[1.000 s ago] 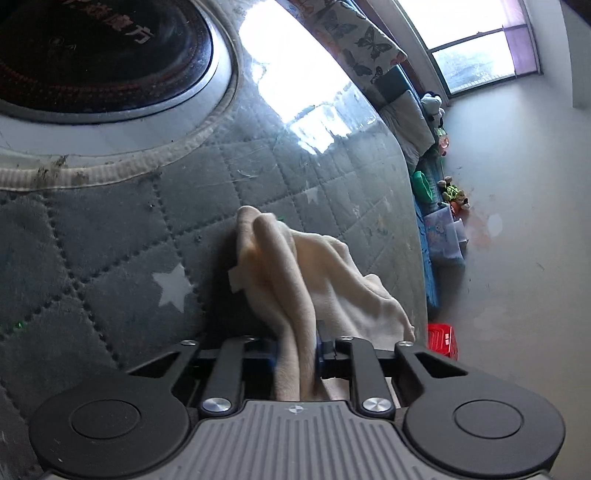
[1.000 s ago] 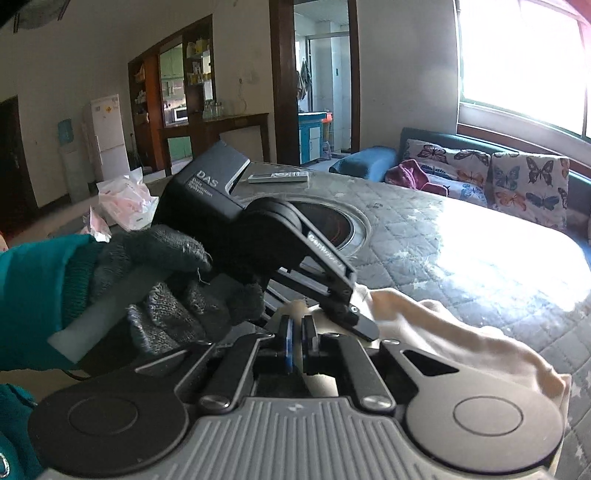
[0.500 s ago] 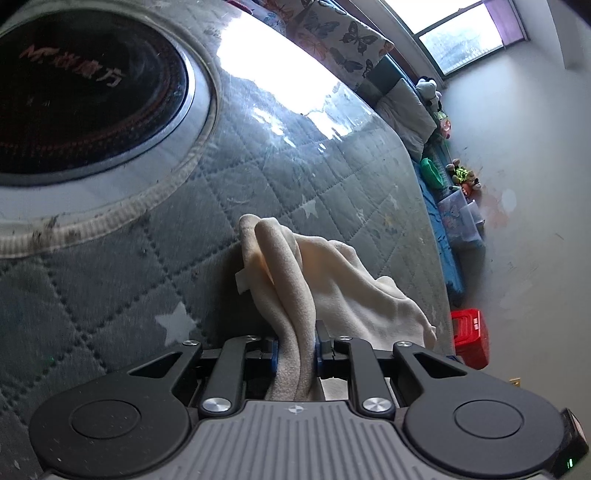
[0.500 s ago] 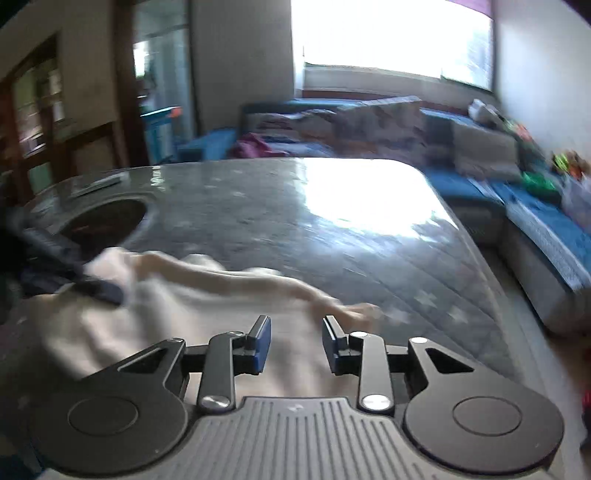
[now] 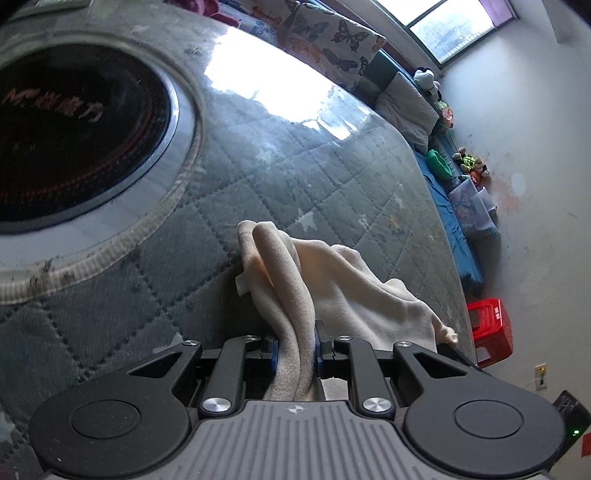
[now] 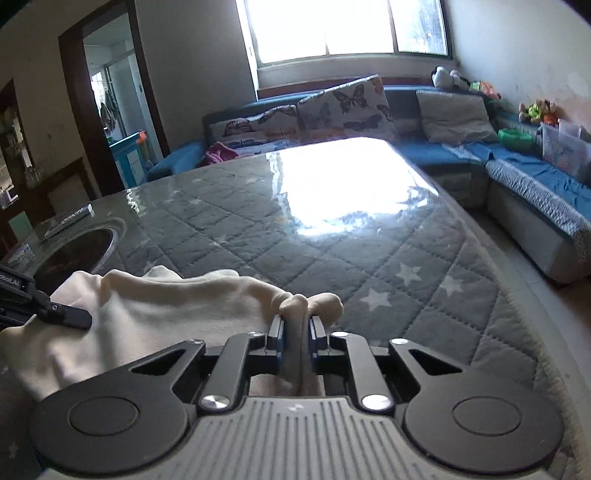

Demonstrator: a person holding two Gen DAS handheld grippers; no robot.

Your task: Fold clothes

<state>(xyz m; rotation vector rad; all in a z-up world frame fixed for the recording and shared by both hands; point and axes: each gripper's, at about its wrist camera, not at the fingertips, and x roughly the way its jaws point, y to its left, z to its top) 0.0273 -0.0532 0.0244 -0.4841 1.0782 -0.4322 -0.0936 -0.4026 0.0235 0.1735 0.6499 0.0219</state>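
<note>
Jaws just closed, pinching cream garment point(image 6: 155, 310) beside cooktop point(image 6: 74, 254).

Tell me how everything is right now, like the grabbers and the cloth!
left gripper: shut on the cream cloth.
right gripper: just closed, pinching the cloth's end.
cream cloth: crumpled, lying on the table, not folded.
quilted table cover: spread flat.

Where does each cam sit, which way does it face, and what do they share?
Left wrist: on the left gripper, facing down at the quilted table and round inset; own fingers pinch the cloth.
Right wrist: on the right gripper, facing across the table to window and sofa; its just-closed fingers pinch a cloth end.
Shared: cloth, table, sofa.
</note>
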